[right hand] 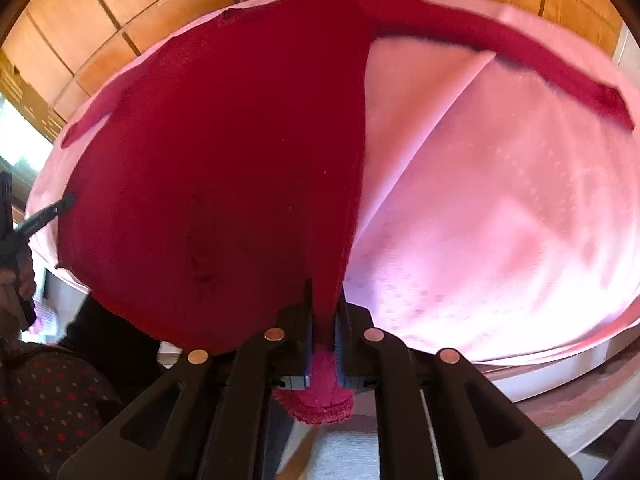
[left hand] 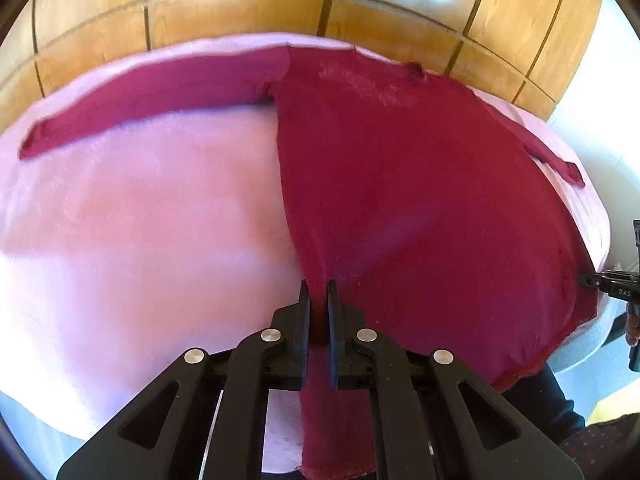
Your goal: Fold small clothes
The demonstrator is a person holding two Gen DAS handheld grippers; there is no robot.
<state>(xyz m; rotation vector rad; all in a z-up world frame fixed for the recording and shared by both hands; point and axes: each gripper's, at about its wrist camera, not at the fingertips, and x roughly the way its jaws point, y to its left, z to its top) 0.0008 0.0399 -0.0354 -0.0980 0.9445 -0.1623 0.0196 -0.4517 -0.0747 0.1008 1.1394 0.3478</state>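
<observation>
While both tongs pinch maroon sweater hem, pink bedcover, wood panelling

The right gripper pinches the red sweater's hem, apparently near a corner, above the pink-covered table.

Legible text: faint characters resembling "0AS" are showing on the black body of the right gripper at the frame's right edge; nothing else readable.
</observation>
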